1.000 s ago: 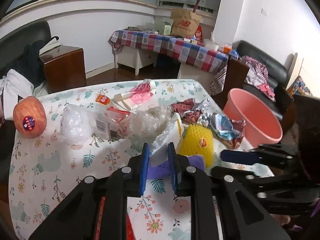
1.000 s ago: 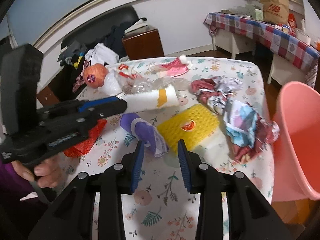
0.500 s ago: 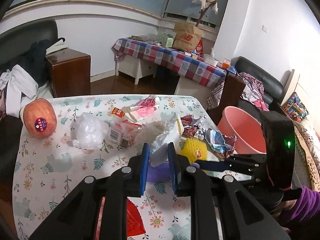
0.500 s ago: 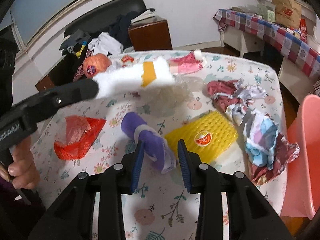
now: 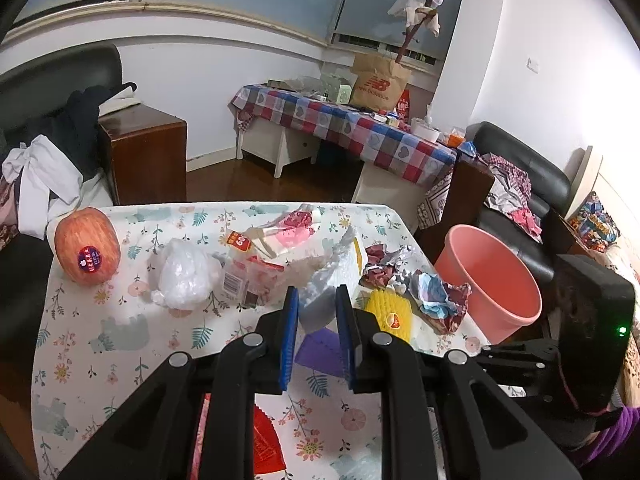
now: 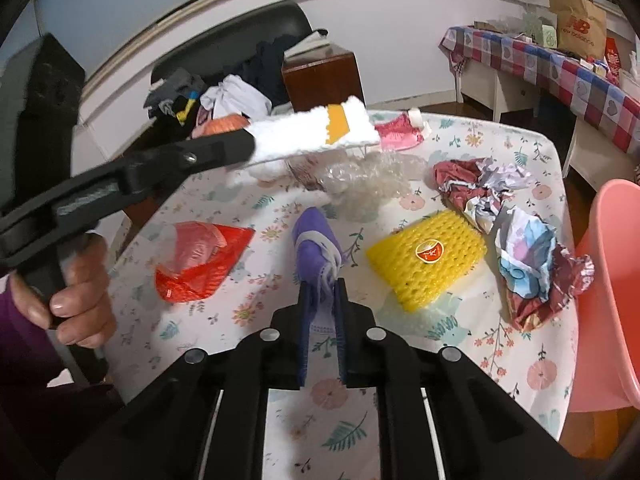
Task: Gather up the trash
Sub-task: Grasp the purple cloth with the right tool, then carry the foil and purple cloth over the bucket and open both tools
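The left gripper [image 5: 316, 322] is clamped on a white foam sleeve [image 6: 312, 134] with a yellow band, lifted clear of the surface [image 6: 472, 336] at upper centre of the right wrist view. The right gripper [image 6: 322, 322] is closing on a purple wrapper [image 6: 316, 246] low in the middle of that view, and the wrapper's near end sits between its pads while the rest lies on the cloth. So both are at the pick-up step. The pink bin [image 5: 486, 280] stands at the right edge, just off the surface. Next, I'd judge, both pieces need carrying right and dropping over its rim. Yellow foam net [image 6: 426, 258], red bag [image 6: 200, 258] and crumpled wrappers [image 6: 532, 264] wait their turn, while the apple [image 5: 87, 250] at far left is hardly trash
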A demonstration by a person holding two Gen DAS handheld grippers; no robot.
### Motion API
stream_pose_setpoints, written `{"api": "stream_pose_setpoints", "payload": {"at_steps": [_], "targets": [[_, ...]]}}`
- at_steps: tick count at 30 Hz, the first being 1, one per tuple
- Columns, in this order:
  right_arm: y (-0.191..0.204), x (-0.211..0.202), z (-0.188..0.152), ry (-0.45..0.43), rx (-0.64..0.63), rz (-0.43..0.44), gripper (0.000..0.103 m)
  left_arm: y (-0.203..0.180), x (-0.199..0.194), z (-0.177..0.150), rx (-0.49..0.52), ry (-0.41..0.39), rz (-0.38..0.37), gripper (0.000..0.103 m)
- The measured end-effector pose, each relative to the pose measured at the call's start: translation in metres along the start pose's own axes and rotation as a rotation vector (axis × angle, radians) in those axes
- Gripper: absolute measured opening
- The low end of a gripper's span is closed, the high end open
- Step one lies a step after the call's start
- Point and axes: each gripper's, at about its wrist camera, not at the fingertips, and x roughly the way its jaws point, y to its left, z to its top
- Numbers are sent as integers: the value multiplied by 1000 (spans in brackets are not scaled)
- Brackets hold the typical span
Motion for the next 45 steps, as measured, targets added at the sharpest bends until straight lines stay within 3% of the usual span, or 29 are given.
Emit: {"api": "stream_pose_setpoints", "payload": {"at_steps": [11, 24, 35, 45], "targets": [[-22, -57, 1, -156, 78, -65, 11, -11, -3, 5, -4, -18, 11, 18], [-84, -119, -15, -315, 262, -293, 11, -72, 14, 19, 36, -53, -58, 18], [-129, -144, -35, -344, 392, -500, 11, -152, 51, 22, 135, 1, -181, 18], [-155, -139, -46, -301, 477, -592, 12, -204, 92, 12, 222, 94, -227, 18]]}}
